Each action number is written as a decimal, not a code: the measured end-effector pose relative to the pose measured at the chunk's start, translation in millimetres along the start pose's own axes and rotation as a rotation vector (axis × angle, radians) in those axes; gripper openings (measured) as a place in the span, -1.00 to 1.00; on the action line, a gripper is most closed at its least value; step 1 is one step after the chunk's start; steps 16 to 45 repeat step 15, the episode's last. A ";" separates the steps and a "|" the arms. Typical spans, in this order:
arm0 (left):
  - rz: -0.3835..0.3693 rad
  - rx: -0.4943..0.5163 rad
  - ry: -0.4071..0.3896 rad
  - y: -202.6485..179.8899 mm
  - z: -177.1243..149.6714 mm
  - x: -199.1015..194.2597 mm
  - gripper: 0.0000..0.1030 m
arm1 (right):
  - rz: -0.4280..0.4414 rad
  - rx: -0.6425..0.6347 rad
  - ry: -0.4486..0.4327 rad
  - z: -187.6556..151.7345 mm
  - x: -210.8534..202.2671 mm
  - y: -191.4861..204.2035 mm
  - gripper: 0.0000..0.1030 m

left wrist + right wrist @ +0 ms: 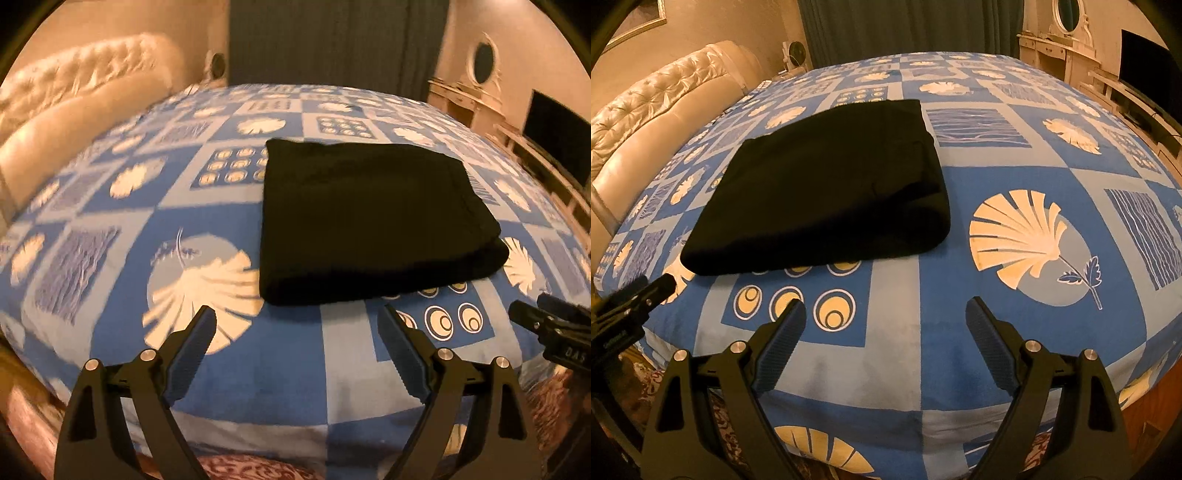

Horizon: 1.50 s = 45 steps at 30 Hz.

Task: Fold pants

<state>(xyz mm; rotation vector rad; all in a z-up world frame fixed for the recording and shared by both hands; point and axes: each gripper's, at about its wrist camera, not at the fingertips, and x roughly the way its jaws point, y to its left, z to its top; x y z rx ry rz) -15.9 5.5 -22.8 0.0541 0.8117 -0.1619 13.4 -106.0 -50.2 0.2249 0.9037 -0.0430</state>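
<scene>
Two sets of tongs, my left gripper (297, 325) and right gripper (885, 317), both wide open and empty near the bed's (1015, 177) edge. The black pants (369, 214) lie folded just beyond: soft, floppy, light-looking; I'd pinch the thick near fold.

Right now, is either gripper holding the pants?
No: the left gripper and right gripper are both open over the bedspread, short of the folded black pants.
</scene>
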 end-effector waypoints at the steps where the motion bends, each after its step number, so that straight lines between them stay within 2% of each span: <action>1: -0.005 0.001 0.005 -0.1 1.8 0.7 0.71 | 0.001 0.003 0.002 0.3 1.1 -1.0 0.71; 7: -0.029 -0.027 0.022 4.3 6.6 5.0 0.70 | -0.001 0.009 0.017 0.5 6.6 -5.0 0.71; 15: -0.016 -0.043 0.059 2.6 3.7 10.1 0.70 | 0.005 0.021 0.031 0.5 11.6 -11.4 0.71; 45: -0.016 -0.043 0.059 2.6 3.7 10.1 0.70 | 0.005 0.021 0.031 0.5 11.6 -11.4 0.71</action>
